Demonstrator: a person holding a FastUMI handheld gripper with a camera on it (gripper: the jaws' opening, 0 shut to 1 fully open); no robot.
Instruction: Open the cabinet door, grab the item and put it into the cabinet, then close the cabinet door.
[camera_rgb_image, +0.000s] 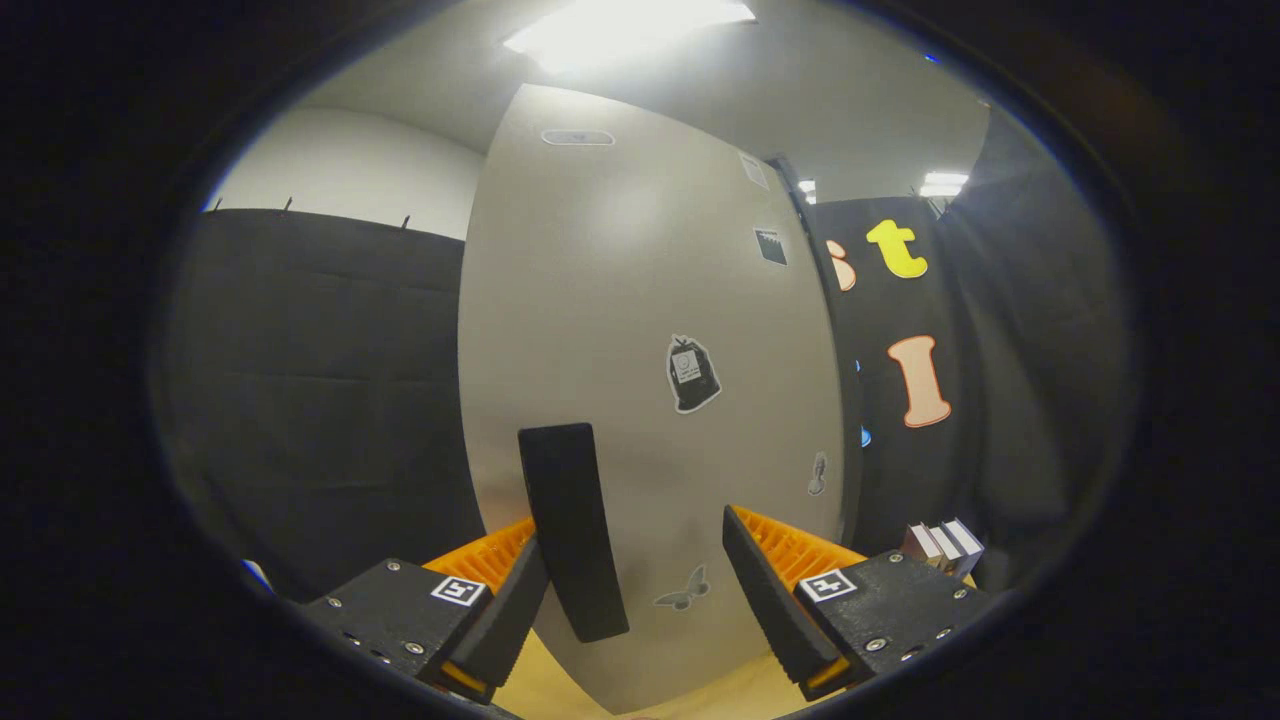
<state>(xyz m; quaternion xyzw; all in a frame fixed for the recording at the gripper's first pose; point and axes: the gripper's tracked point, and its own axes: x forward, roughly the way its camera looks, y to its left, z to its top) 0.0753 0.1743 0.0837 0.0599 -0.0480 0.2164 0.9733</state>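
Observation:
The grey cabinet door (640, 330) stands upright right in front of me, with several small stickers on its face. A black vertical handle (572, 530) juts from the door's lower part. My gripper (632, 545) is open and close to the door. The handle lies between the fingers, touching or nearly touching the left finger (512, 600), while the right finger (775, 590) stands well apart from it. Whether the door is ajar cannot be told.
The booth's black cloth wall (320, 400) runs behind the cabinet on both sides. A few small boxes or books (945, 545) sit low to the right of the cabinet. A light wooden surface (560, 690) lies under the fingers.

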